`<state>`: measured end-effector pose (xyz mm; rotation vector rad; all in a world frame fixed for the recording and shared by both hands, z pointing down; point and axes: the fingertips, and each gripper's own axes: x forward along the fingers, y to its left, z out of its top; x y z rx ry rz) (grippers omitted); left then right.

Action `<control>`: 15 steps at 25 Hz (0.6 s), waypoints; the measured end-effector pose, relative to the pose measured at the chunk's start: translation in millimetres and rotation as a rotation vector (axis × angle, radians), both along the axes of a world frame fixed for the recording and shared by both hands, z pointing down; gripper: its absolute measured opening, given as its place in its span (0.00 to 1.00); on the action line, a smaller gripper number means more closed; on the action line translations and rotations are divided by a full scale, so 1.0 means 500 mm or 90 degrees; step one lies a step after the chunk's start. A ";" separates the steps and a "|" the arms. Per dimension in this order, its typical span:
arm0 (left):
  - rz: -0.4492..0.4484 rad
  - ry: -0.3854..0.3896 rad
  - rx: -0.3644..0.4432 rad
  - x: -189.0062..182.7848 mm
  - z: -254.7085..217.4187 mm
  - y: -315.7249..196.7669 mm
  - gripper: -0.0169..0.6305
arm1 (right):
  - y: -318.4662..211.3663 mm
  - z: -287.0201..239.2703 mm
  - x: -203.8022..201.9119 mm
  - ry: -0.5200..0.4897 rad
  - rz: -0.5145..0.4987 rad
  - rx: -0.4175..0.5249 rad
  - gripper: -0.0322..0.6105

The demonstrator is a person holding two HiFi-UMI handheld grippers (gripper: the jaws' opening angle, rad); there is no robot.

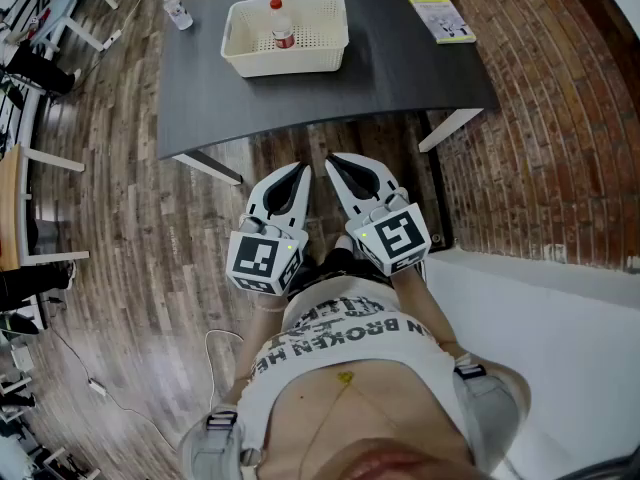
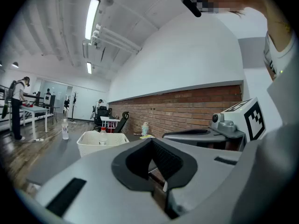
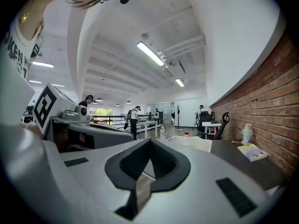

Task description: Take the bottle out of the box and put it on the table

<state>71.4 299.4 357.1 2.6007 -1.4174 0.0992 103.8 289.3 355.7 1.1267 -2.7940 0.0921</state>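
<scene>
Left gripper [image 1: 298, 171], right gripper [image 1: 333, 158] closed, empty, short of table [image 1: 400, 68]. One box [image 1: 240, 58], 12 o'clock, holds one bottle [image 1: 282, 30]; spare bottle [image 1: 178, 12] 11 o'clock; booklet [image 1: 441, 17] 1 o'clock.

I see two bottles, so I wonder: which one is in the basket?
The red-capped bottle, standing inside the white basket; the clear bottle stands outside it on the table's far left corner.
</scene>
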 end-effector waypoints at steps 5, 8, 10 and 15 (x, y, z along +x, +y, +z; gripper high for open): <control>-0.005 0.002 0.000 0.014 0.004 0.003 0.04 | 0.004 0.000 0.013 -0.014 -0.013 0.010 0.06; -0.009 0.004 -0.003 0.023 0.007 0.002 0.04 | 0.006 -0.002 0.022 -0.016 -0.024 0.019 0.06; -0.011 0.006 -0.007 0.029 0.011 0.002 0.04 | 0.007 -0.001 0.030 -0.013 -0.027 0.021 0.06; -0.019 0.004 -0.010 0.047 0.017 0.004 0.04 | 0.012 0.012 0.059 -0.014 -0.028 0.000 0.06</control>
